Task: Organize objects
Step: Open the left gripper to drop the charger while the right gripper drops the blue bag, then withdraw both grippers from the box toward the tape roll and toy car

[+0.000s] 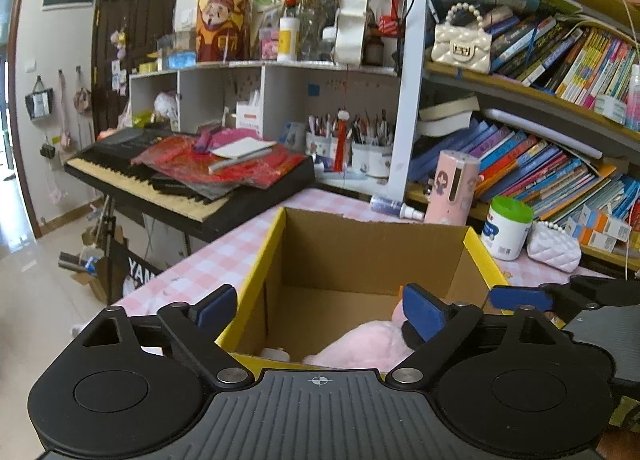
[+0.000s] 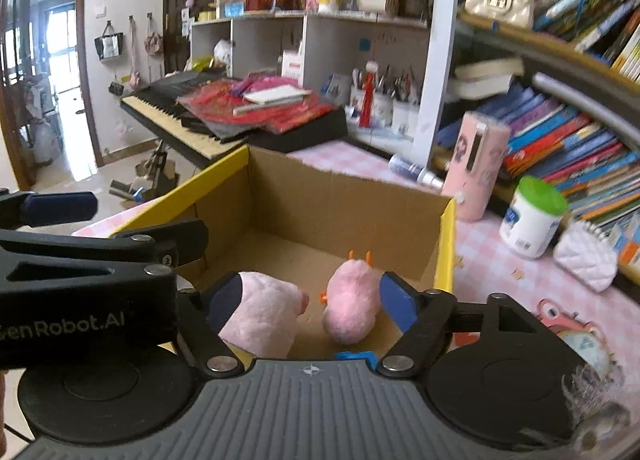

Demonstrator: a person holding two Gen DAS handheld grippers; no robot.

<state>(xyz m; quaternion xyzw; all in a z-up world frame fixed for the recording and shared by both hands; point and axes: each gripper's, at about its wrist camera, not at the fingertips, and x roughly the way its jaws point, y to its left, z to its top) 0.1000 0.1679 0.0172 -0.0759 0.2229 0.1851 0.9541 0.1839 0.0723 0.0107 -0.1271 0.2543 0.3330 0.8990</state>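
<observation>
An open cardboard box with yellow rims [image 1: 256,276] [image 2: 448,236] stands on a pink checked tablecloth. Inside it lies a pink plush toy [image 2: 264,316] with a second pink part bearing orange bits [image 2: 352,300]; the plush also shows in the left wrist view [image 1: 360,344]. My left gripper [image 1: 320,312] is open over the box's near rim, empty. My right gripper [image 2: 312,300] is open above the plush, its fingers on either side of it, not closed on it. The right gripper's finger [image 1: 520,298] shows at the right in the left wrist view.
A pink cylindrical case [image 1: 452,187], a green-lidded white jar [image 1: 506,227] and a white quilted purse [image 1: 554,246] stand beyond the box by the bookshelves [image 1: 540,163]. A spray bottle [image 1: 394,207] lies there. A keyboard piled with red items [image 1: 192,171] is at the left.
</observation>
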